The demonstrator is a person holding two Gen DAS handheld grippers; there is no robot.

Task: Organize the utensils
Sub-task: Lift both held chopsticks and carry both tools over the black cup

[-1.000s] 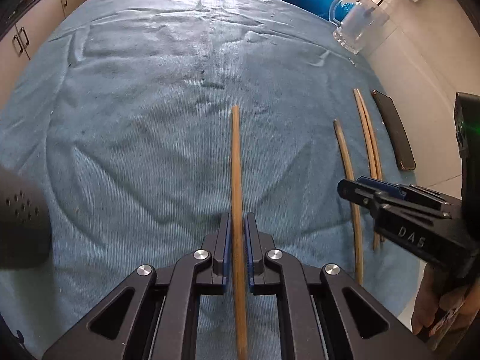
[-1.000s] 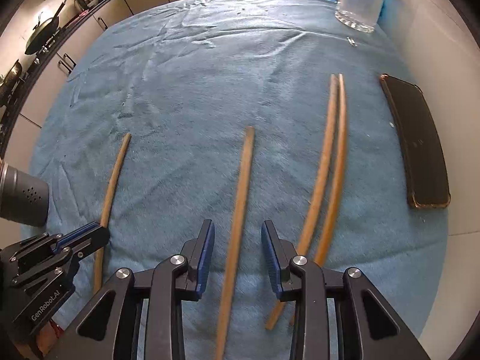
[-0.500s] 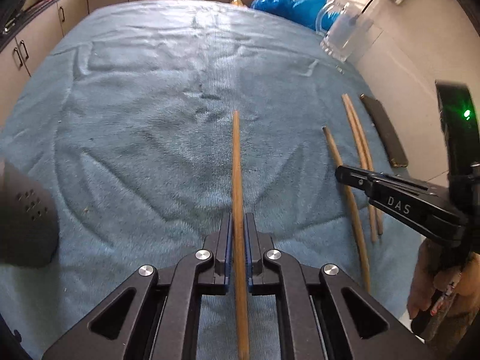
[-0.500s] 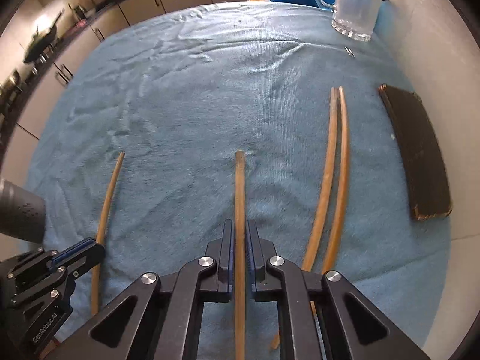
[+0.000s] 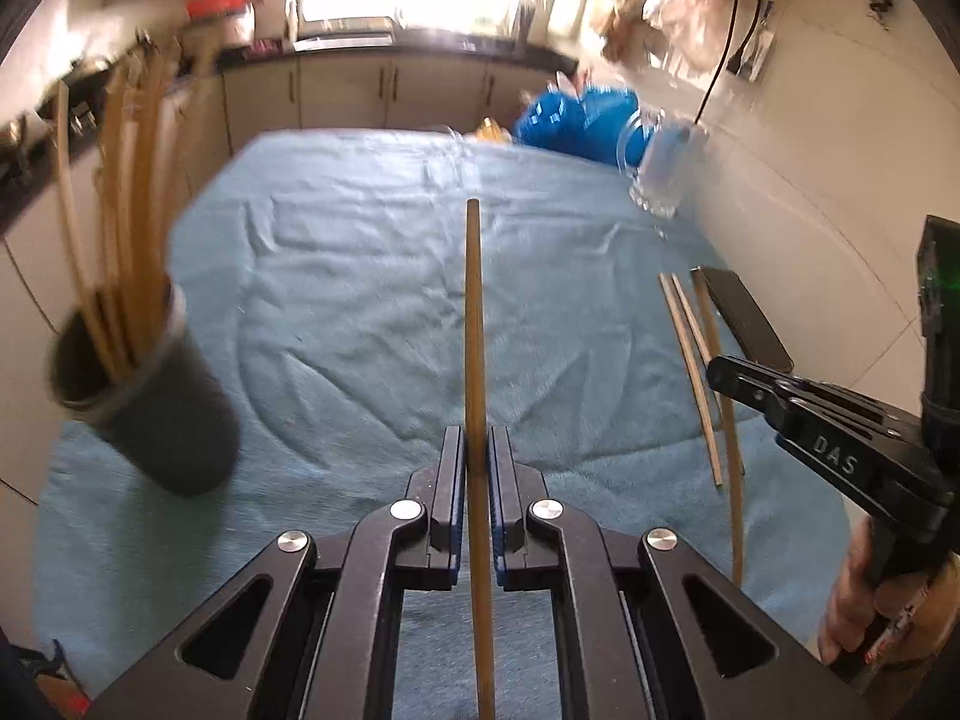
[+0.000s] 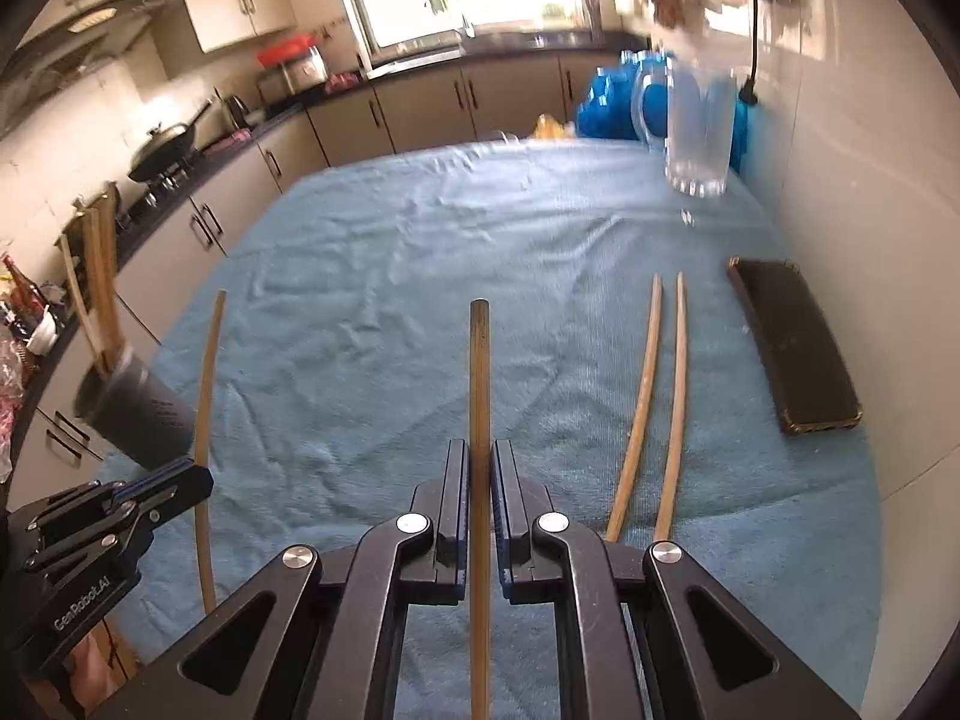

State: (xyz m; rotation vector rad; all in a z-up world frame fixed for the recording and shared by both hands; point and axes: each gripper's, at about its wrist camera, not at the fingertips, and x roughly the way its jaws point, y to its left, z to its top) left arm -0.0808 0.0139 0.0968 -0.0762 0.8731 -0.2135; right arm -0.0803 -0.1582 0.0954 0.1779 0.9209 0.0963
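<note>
Left gripper (image 5: 477,510) is clamping tight on one thin wooden chopstick (image 5: 474,324); right gripper (image 6: 478,510) is pinching another slim wooden chopstick (image 6: 480,372). Dark cylindrical holder (image 5: 144,414) is sitting left of both, apparently holding blurred wooden sticks. Two loose wooden chopsticks (image 6: 657,396) are lying right of the right gripper on the blue towel (image 6: 372,276).

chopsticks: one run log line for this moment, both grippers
left gripper: shut on chopstick | right gripper: shut on second chopstick | two chopsticks loose on blue towel | dark cup holds more
</note>
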